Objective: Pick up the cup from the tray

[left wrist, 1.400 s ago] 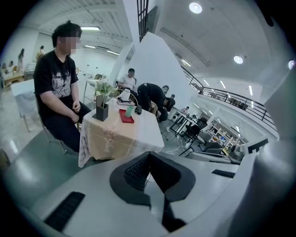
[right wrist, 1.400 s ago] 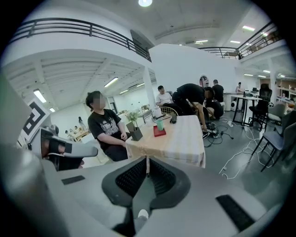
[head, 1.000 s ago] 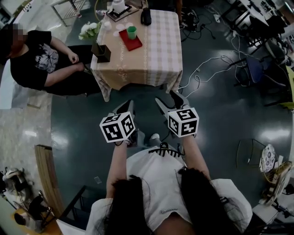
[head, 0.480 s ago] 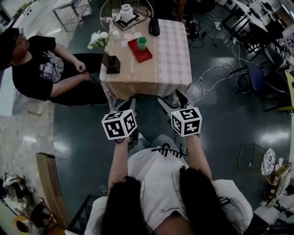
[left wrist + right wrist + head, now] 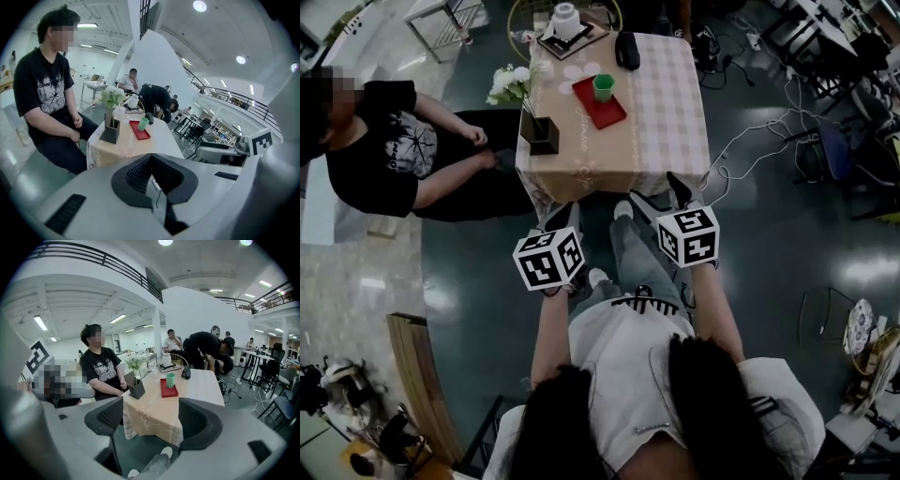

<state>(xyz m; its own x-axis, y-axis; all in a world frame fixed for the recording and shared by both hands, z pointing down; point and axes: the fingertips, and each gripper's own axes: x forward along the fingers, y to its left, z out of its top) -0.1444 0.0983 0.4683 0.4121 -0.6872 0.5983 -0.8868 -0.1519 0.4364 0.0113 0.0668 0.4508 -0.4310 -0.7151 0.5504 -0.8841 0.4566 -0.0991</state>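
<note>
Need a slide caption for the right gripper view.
Right gripper, jaws opening and empty, faces the green cup on its red tray.

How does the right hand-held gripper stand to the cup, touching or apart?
Apart. The head view shows the right hand-held gripper, jaws opening and empty, by the table's near edge, while the cup stands on the tray far across it.

Person seen from above: long dark hair (image 5: 562, 422) in two falls, white short-sleeved top (image 5: 614, 347) w/ a black toothed clip (image 5: 642, 304) near the neck, grey trousers (image 5: 626, 251), pale shoes (image 5: 622, 209). L tongs (image 5: 150, 159) and R tongs (image 5: 154, 420): light grey plastic bodies, black ribbed pads (image 5: 199, 420), each w/ a black-and-white marker cube (image 5: 548, 259). R jaws are opening, nothing between them.
</note>
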